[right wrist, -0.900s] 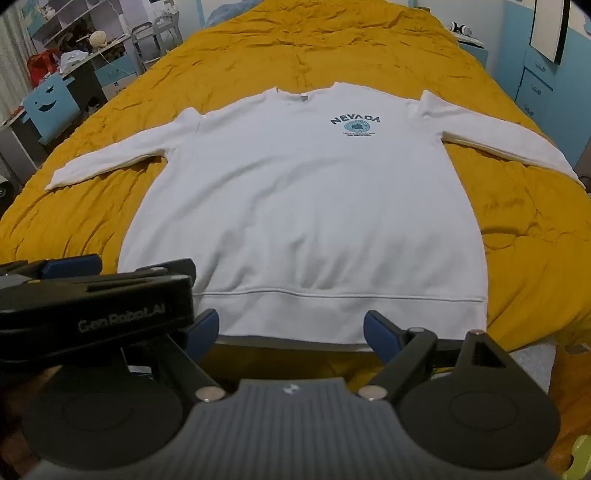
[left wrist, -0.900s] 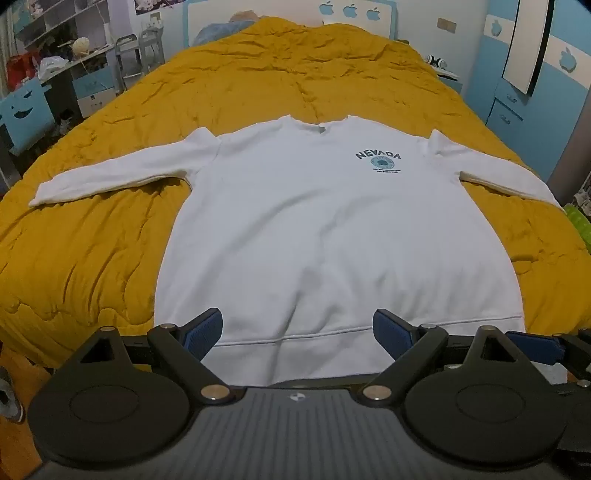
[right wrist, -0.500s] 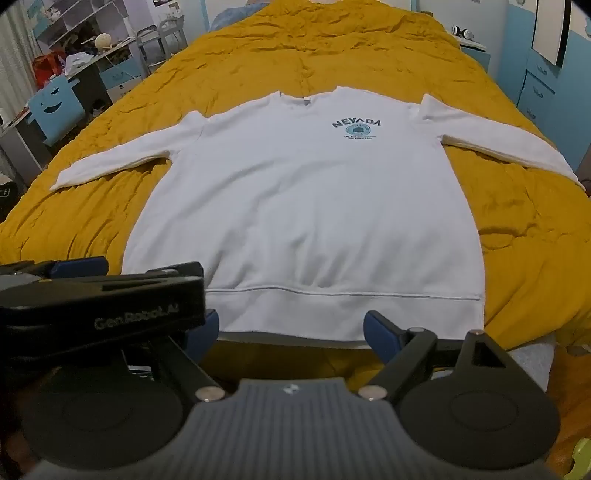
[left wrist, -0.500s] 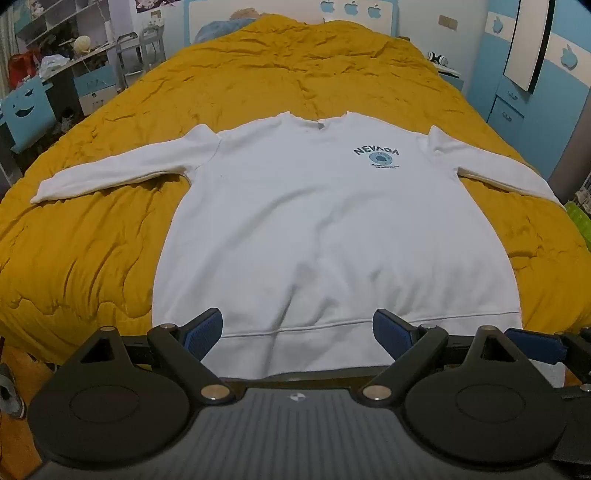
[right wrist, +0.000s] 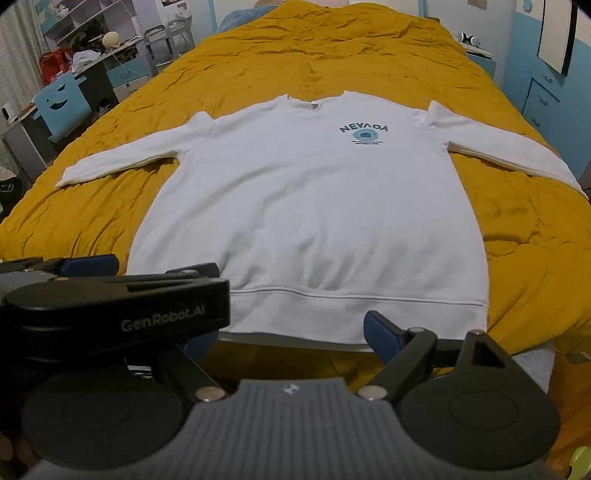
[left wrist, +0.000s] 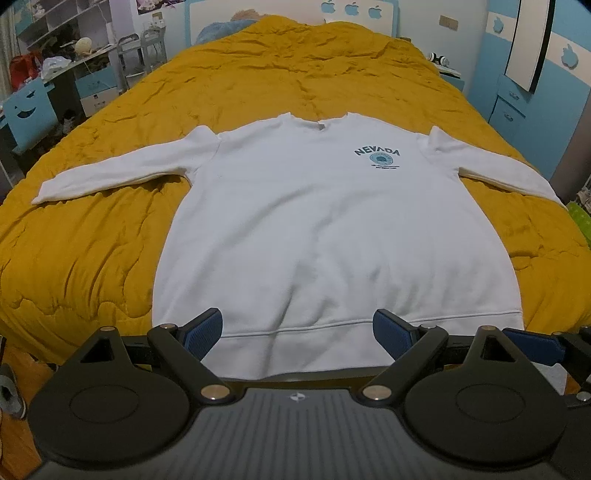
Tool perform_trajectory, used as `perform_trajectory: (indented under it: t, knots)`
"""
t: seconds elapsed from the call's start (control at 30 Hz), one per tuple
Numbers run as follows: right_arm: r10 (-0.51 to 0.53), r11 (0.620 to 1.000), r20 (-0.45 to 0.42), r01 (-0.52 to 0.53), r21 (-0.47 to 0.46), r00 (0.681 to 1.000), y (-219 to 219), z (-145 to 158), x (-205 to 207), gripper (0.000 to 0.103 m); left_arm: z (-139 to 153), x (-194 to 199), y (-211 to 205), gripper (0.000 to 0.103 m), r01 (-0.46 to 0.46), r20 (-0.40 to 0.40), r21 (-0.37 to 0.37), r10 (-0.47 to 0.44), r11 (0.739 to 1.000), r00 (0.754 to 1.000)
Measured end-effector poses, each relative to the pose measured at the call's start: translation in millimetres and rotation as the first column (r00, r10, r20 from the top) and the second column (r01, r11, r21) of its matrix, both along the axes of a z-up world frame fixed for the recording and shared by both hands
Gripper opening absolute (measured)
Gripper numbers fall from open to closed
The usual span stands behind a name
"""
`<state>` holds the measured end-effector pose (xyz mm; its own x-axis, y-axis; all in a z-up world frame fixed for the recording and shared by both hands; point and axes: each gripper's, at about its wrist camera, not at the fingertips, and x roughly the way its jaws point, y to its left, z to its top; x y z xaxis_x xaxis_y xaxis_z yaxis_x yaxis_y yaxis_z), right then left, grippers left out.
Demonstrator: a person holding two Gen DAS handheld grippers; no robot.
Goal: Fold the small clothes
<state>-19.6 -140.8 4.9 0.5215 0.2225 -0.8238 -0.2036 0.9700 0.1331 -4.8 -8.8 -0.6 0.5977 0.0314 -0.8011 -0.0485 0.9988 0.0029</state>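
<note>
A white sweatshirt (left wrist: 325, 229) lies flat and face up on the mustard-yellow quilt (left wrist: 92, 236) of the bed, both sleeves spread wide, collar at 12 o'clock and hem at 6 o'clock near the foot edge. No basket or box with anything in it stands near the garment; the shelves (left wrist: 62, 22) at 10 o'clock are too cluttered to read.

Both tools hover over the foot of the bed, tipped steeply down toward the hem. The left gripper (left wrist: 297, 328) has its 2 blue pads set wide apart with nothing between them, just above the hem band. The right gripper (right wrist: 291, 332) is likewise spread wide and empty; its 9 o'clock finger is partly hidden behind the left tool's body, which crosses the right wrist view.

The chest print (left wrist: 377, 157) reads "NEVADA" above a round teal emblem; the smaller lines beneath are illegible. The left tool's side reads "GenRobot.AI" (right wrist: 162, 319).
</note>
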Motion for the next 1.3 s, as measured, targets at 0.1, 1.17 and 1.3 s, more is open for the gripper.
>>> perform_trajectory:
  t: [0.1,1.17,1.3]
  knots:
    - [0.001,1.0,0.0,-0.001,-0.004,1.0,0.2,0.4,0.6,0.081,-0.6,2.0,0.4,0.103,-0.002,-0.011,-0.008,0.002,1.0,1.0]
    - [0.008,1.0,-0.014,-0.008,0.008,1.0,7.8,-3.4,0.6,0.081,-6.1,4.6,6.2,0.103,-0.016,-0.051,-0.03,0.015,0.999,0.999]
    - [0.009,1.0,-0.022,-0.008,0.013,1.0,7.3,-5.0,2.8,0.081,-7.2,4.0,6.9,0.103,-0.018,-0.055,-0.029,0.016,0.999,0.998]
